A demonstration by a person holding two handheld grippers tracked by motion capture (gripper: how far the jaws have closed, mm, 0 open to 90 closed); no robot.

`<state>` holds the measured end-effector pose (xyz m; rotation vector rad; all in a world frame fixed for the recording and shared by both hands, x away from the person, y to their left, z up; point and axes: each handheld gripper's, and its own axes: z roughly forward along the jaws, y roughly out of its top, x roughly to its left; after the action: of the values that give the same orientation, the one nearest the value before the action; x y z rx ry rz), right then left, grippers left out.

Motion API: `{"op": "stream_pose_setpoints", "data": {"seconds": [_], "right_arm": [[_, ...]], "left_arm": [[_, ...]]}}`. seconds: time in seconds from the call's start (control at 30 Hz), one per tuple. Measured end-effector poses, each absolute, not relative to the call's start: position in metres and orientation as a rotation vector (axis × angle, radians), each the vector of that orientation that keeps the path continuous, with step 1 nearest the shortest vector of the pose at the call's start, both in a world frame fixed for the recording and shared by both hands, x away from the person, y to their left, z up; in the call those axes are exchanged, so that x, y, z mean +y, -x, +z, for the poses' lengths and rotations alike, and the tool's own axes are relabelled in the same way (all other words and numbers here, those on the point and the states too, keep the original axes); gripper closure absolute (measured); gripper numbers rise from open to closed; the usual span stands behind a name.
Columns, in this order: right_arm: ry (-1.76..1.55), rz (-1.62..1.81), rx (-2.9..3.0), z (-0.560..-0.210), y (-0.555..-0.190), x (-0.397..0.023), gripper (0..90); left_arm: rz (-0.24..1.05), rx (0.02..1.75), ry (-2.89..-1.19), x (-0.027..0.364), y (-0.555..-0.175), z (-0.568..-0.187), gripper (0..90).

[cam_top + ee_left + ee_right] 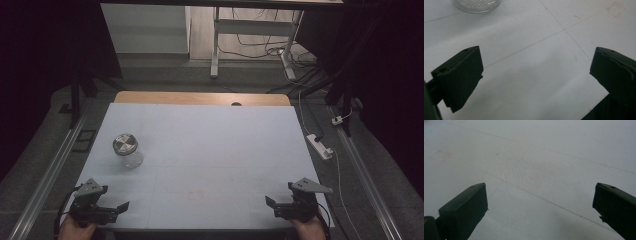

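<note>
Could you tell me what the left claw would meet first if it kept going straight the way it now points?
Probably only the white table top: the open left claw aims slightly right of the glass jar.

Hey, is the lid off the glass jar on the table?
No, the glass jar stands upright on the white table with its silver lid on top.

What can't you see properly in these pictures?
- Glass jar, left gripper view: the top edge cuts it off, leaving just its base.
- Jar contents, high view: too small to tell, and the metal lid covers the top.
- Person's hands, high view: cut by the bottom edge.
- Red marks on the table: too faint to read.
</note>
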<state>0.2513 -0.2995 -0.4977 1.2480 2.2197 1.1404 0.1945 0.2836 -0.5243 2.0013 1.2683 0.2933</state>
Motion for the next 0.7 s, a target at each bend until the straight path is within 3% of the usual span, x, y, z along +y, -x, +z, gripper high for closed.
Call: {"op": "stream_pose_setpoints", "data": {"seconds": [0.7], "right_arm": [[-1.198, 1.141, 2.277, -0.4981, -0.2515, -0.2962, 0.0]], "left_arm": [[0.283, 1.243, -2.037, 0.2807, -0.1957, -0.5245, 0.1]]}}
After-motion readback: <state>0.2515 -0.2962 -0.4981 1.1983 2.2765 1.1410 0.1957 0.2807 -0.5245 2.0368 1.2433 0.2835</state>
